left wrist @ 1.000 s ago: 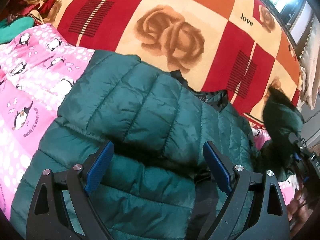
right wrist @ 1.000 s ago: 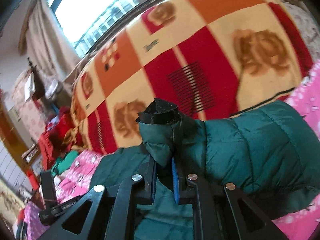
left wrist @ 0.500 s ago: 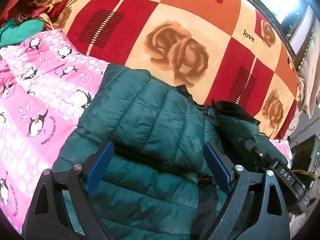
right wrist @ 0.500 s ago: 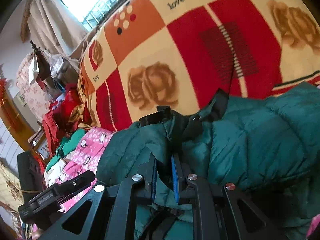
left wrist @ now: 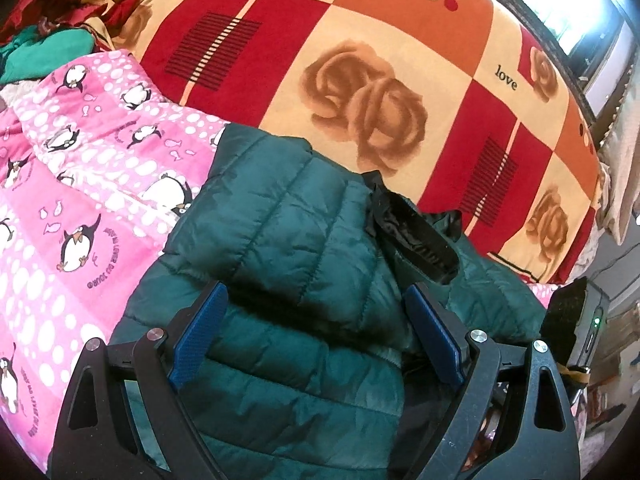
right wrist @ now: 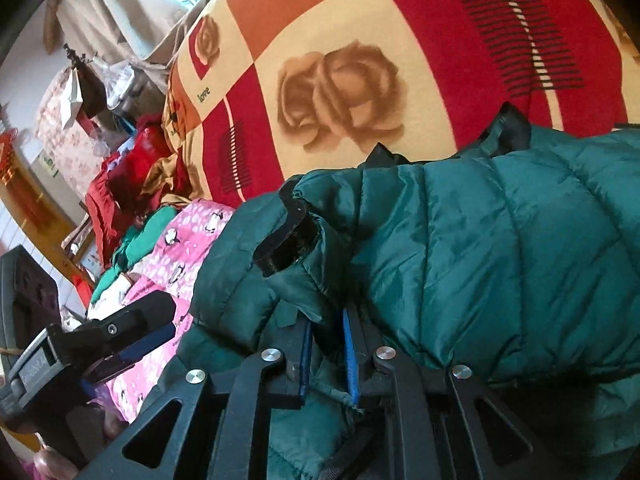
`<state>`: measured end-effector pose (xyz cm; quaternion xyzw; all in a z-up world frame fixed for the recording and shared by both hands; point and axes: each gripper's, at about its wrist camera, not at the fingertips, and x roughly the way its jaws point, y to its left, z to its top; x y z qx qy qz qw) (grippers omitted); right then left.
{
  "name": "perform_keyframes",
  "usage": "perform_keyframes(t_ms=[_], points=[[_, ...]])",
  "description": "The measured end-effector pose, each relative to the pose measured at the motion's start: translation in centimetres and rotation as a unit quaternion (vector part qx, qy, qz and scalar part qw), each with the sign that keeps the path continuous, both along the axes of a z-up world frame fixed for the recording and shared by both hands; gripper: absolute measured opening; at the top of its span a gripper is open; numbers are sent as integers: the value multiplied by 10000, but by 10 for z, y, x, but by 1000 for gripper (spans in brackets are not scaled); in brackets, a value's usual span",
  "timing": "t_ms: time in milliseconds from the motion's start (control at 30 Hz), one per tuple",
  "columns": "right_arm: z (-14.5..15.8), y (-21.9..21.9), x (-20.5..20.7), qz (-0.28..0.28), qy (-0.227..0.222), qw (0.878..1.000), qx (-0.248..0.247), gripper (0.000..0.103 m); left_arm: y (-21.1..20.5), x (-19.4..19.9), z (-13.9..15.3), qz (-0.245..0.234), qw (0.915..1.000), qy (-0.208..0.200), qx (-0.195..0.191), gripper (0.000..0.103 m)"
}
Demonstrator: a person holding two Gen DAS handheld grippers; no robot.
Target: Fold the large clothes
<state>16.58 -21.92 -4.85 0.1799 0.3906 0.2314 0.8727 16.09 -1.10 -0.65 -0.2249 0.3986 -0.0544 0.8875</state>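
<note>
A dark green quilted puffer jacket (left wrist: 288, 240) lies on the bed, one sleeve folded across its body. It also fills the right wrist view (right wrist: 500, 248). My left gripper (left wrist: 316, 332) is open and empty, its blue pads just above the jacket's folded part. My right gripper (right wrist: 326, 344) is shut on the jacket's other sleeve near its black-lined cuff (right wrist: 286, 246), holding it over the jacket body. That cuff shows in the left wrist view (left wrist: 416, 240). The left gripper shows at the lower left of the right wrist view (right wrist: 128, 344).
The bed carries a pink penguin quilt (left wrist: 80, 184) on the left and a red, orange and cream rose blanket (left wrist: 360, 80) behind. A heap of red and green clothes (right wrist: 136, 200) lies at the far left. A curtained window (right wrist: 132, 12) lies beyond.
My right gripper has carried the sleeve leftward across the jacket and lowered it onto the body. The left gripper stayed open over the jacket, and its view has shifted a little.
</note>
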Motion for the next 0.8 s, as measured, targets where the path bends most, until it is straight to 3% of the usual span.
perform_keyframes(t_ms=[67,133,400,500,667,733,767,800], points=[[7,-4,-4,-48,5,10000,-4,35,-1,-1,2,-34,10000,-16,-7,91],[18,-9,-11,-90,-17,10000,16,41,-2,-1,2,-61,10000,10,-72,91],[71,-43,-46,-588,-353,9970,-364,41,-18,9,7,-259,9991,128,-306,91],[86,-65,-61,-911,-577,9925,-578,42,-36,18,9,-403,9990,109,-179,91],[95,-112,-68,-1539,-673,9836,-648,43,-69,37,-4,-474,9983,330,46,91],[92,-130,-68,-1750,-625,9810,-550,43,-74,42,-9,-463,9984,303,-63,91],[89,-141,-67,-1877,-553,9793,-512,44,-78,45,-11,-383,9989,277,-55,90],[84,-151,-66,-2001,-461,9777,-443,44,-79,48,-12,-354,9990,275,-17,78]])
